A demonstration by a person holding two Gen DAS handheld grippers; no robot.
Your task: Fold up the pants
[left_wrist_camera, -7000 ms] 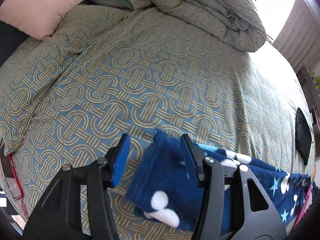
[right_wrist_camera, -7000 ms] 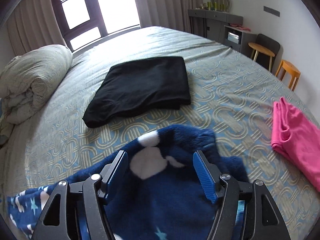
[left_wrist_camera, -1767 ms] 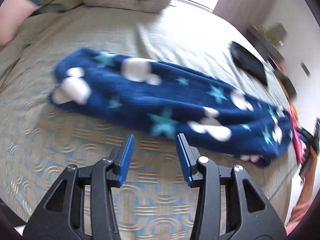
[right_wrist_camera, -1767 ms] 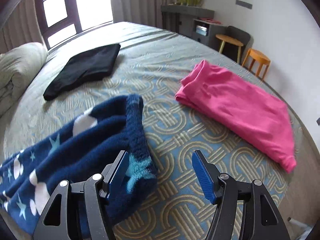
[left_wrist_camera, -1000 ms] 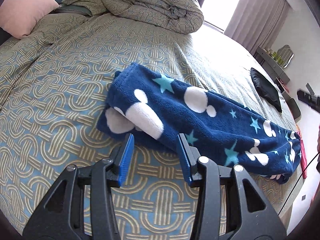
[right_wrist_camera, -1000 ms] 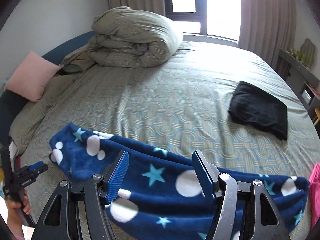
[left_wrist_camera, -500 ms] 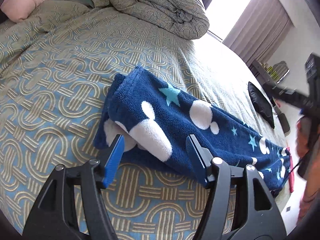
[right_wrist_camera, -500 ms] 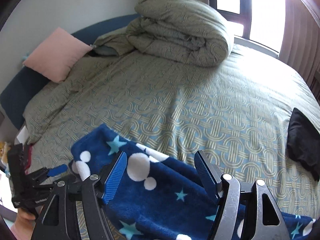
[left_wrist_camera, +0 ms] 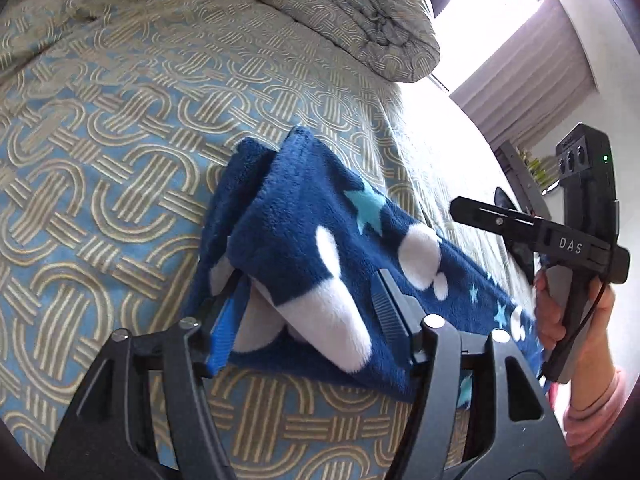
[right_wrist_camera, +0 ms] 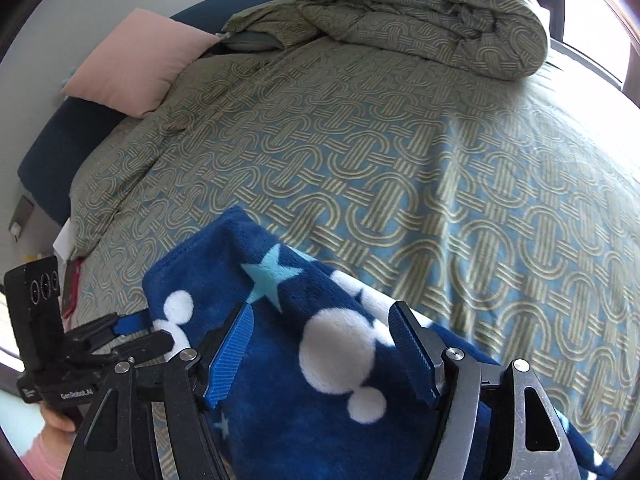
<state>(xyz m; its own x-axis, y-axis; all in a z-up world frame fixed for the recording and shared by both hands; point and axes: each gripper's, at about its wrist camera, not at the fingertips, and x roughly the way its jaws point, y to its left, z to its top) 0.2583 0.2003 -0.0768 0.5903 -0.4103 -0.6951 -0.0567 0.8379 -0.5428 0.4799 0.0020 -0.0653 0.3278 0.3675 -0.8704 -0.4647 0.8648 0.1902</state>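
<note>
Broadly, a bed (right_wrist_camera: 440,152) with a blue and tan interlocking-ring cover fills both views. At its head lies a rolled duvet (right_wrist_camera: 432,12) in the same pattern, with a pink pillow (right_wrist_camera: 136,64) leaning against the dark blue headboard (right_wrist_camera: 60,148) to one side. Bright curtains (left_wrist_camera: 532,60) hang beyond the far edge of the bed in the left wrist view.

The pants (left_wrist_camera: 320,240), navy fleece with white blobs and pale blue stars, lie on the bed as a long folded band near its front edge. Their near end is bunched and lifted a little off the cover.

The left gripper (left_wrist_camera: 304,312) reaches into that bunched end. Its fingers (left_wrist_camera: 222,328) stand on either side of the fleece and are closing, with the fabric between them; the pads already seem to press into the pile. In the right wrist view this gripper shows at the lower left, held by a hand in a pink sleeve (right_wrist_camera: 40,456).

The right gripper (right_wrist_camera: 320,352) hovers over the pants further along the band. Its fingers (right_wrist_camera: 232,352) stand well apart, with fleece under them but no pad pressing on it. The right hand (left_wrist_camera: 560,316) holds that gripper's handle at the right edge of the left wrist view.
</note>
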